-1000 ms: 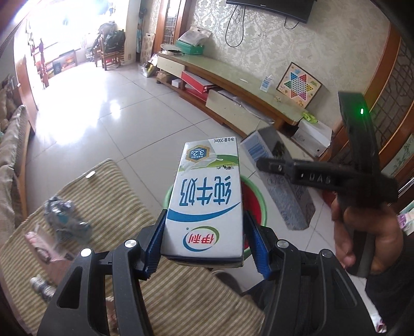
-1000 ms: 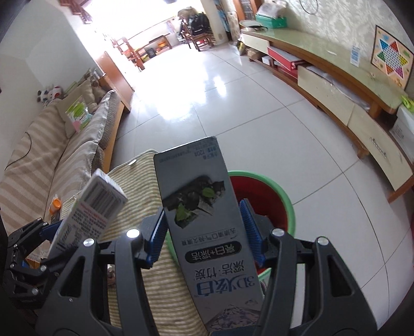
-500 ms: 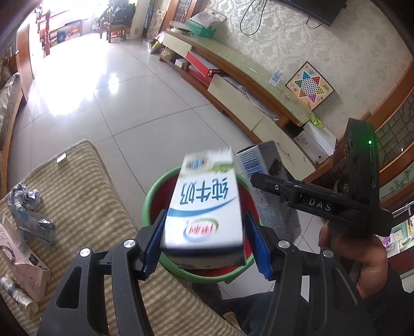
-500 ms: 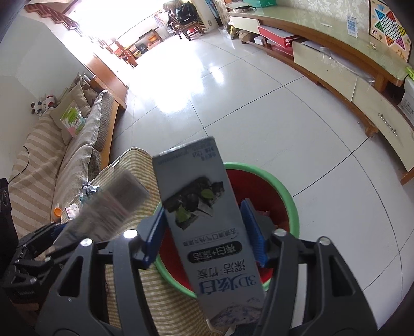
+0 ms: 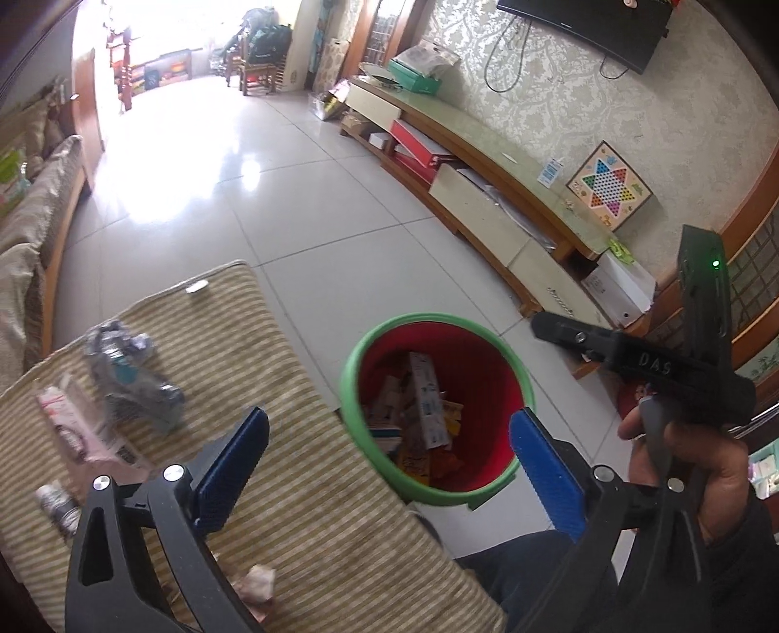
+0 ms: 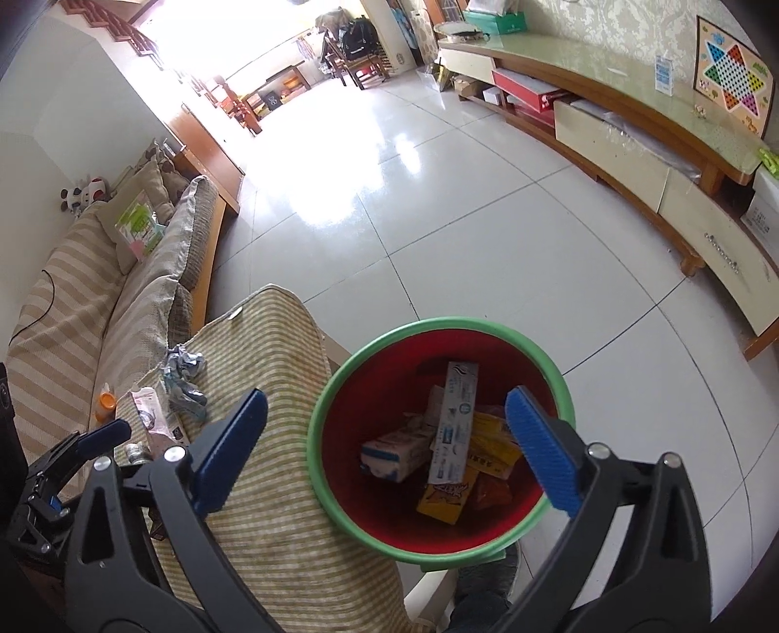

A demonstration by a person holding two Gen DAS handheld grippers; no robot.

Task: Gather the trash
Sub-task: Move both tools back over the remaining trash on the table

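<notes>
A: Trash (image 5: 131, 389) lies on the striped cushion (image 5: 302, 487) at left centre of the left wrist view, left of the spread, empty left gripper (image 5: 389, 467); its long axis is unclear.

B: In the right wrist view it (image 6: 182, 377) sits at left centre; the right gripper (image 6: 384, 448), wide apart and empty, hangs over the bin (image 6: 331, 404). The left is nearer, I judge.

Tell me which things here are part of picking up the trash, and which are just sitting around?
Part of the job:
- red bin with green rim
- boxes inside it
- crumpled wrapper on the striped cushion
- pink packet
- left gripper and right gripper, both open

Just sitting around:
- Chinese checkers board
- TV
- sofa
</notes>
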